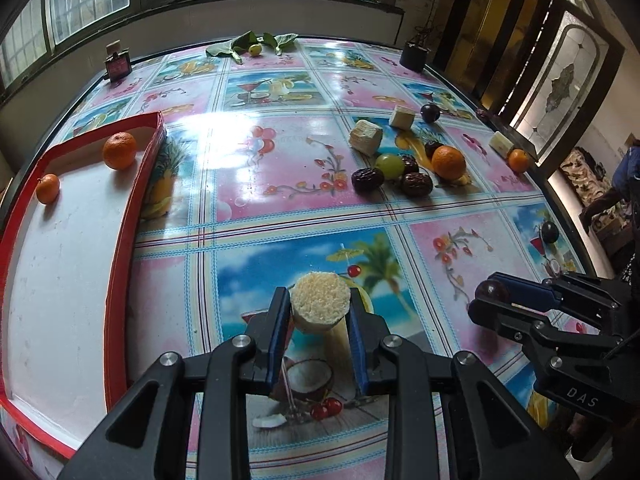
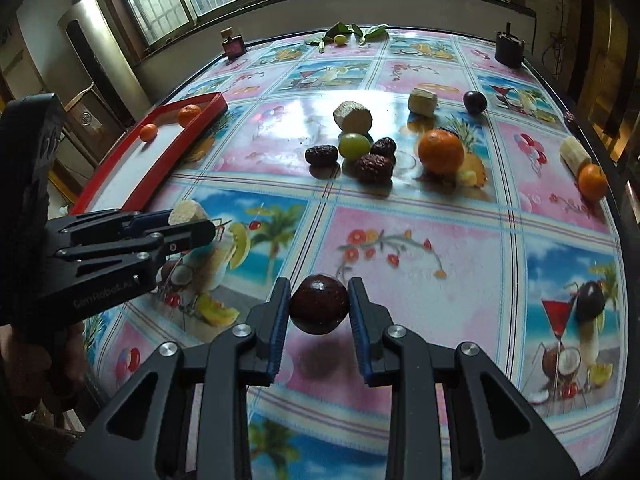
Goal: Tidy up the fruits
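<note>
two oranges (image 1: 119, 150) in tray (image 1: 132, 200)

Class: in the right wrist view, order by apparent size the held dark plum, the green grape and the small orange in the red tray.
1. dark plum, though it is nearest the camera
2. green grape
3. small orange, farthest away

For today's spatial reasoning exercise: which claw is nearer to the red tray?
Left. The left claw, holding a sugarcane piece, sits just beside the red tray; the right claw, gripping a dark plum, is farther right.
</note>
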Available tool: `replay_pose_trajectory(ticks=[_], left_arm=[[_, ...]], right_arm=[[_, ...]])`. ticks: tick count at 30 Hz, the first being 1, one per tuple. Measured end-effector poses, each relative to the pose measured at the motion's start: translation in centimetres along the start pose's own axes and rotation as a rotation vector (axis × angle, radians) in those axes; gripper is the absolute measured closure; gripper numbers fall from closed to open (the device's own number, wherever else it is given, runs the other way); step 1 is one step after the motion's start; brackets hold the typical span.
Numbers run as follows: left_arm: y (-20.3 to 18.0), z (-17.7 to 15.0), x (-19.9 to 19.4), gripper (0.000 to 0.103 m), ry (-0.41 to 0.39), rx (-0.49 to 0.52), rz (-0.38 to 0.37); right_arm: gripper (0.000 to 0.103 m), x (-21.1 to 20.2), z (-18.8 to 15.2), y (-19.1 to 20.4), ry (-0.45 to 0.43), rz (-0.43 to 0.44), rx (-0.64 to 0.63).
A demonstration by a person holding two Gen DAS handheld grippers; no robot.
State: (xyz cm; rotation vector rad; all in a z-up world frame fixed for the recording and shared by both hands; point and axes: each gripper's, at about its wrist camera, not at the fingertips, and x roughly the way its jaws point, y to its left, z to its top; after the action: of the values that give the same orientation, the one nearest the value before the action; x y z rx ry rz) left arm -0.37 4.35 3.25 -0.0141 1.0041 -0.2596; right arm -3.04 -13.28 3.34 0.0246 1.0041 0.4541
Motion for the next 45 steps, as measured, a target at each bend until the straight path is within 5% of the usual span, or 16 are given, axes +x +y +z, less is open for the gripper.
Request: replay_pose_trajectory(ticks=[11, 20, 23, 25, 29, 33, 38, 40, 42, 45], left_arm=[[-1.1, -0.4, -3.1, 0.075, -0.061, 0.039, -0.031], [1.5, -0.5, -0.6, 0.074, 0.03, -0.019, -0.069], [0.0, -0.6, 0.1, 0.066, 0.067, 0.012, -0.124], [-1.6, -0.9, 0.1, 0.045, 0.075, 0.061, -0.131], [-3.9, -1.0, -0.1, 0.044, 0.079, 0.102, -0.138], [-5.4, -0.6, -0.9, 0.032, 0.057, 0.133, -0.172], [-6.6, 0.1, 1.6, 0.037, 0.105, 0.162, -0.128], [-6.5, -0.1, 2.7, 0.059, 0.141, 0.158, -0.116], [-6.5, -0.3, 2.7, 0.069, 0.121, 0.174, -0.094], [-6.0, -0.2, 2.7, 0.07, 0.111, 0.145, -0.108]], right_arm=[[0.072, -1.1, -1.1, 1.1, 0.003, -0.011, 0.03], [0.072, -0.4, -1.0, 1.8, 0.012, -0.028, 0.024], [0.072, -0.2, -1.5, 1.0, 0.022, -0.039, 0.041], [0.072, -0.1, -1.9, 0.3, 0.033, -0.037, 0.055], [0.072, -0.3, -2.3, -0.6, 0.03, -0.027, 0.074], [0.072, -0.9, -2.5, -1.0, 0.02, -0.056, 0.041], [0.072, -1.5, -2.9, -2.3, 0.02, -0.069, 0.04], [0.072, -1.7, -3.1, -2.8, 0.019, -0.062, 0.049], [0.072, -1.9, -3.2, -3.1, 0.015, -0.057, 0.052], [0.072, -1.9, -3.1, -3.2, 0.01, -0.046, 0.052]])
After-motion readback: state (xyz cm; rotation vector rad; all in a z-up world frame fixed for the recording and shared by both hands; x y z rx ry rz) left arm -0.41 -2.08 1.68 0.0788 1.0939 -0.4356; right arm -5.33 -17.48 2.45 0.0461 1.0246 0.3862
